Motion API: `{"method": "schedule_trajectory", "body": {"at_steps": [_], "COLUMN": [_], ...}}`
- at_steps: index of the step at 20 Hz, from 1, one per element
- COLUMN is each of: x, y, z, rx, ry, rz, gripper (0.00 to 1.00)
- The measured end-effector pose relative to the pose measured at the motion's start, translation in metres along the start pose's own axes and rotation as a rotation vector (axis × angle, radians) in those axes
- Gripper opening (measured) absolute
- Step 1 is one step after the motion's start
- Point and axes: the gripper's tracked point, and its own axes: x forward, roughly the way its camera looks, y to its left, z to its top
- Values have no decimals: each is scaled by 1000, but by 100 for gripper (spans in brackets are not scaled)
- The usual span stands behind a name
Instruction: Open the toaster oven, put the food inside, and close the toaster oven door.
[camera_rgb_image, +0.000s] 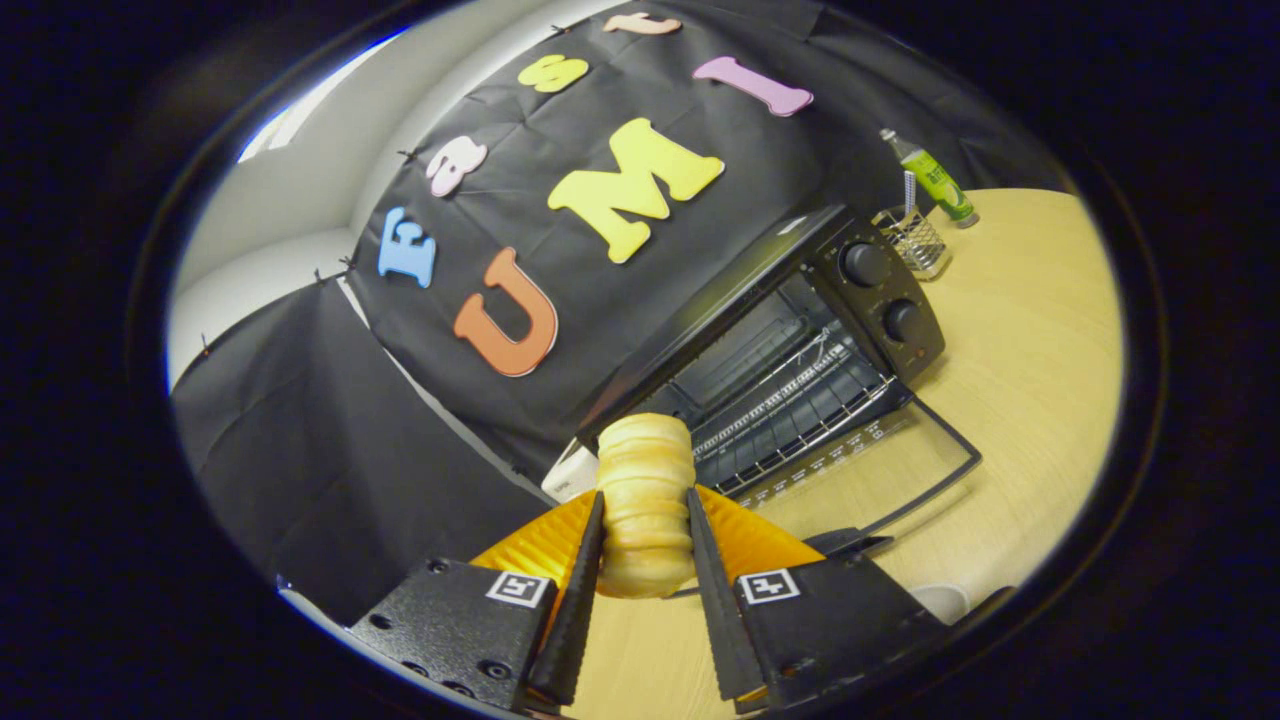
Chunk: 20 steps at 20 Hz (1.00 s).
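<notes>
Gripper view showed the claw (646, 520) clamped on the bread roll (645, 500), raised before the toaster oven (800, 340), door (880, 455) dropped open; next, carrying it onto the rack (800, 400).

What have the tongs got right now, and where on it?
The tongs are shut on the bread roll, both fingers pressing its lower sides.
</notes>
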Motion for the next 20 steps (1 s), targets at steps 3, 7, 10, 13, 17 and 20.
{"method": "schedule_trajectory", "body": {"at_steps": [3, 7, 10, 13, 17, 20], "x": [33, 72, 96, 121, 142, 146], "y": [-22, -51, -65, -78, -93, -100], "z": [4, 16, 34, 54, 77, 80], "rx": [-16, -11, -47, -64, -44, -52], "ry": [18, 36, 14, -23, -60, -54], "rz": [-41, -94, -116, -137, -171, -172], "gripper": [55, 56, 55, 56, 56, 56]}}
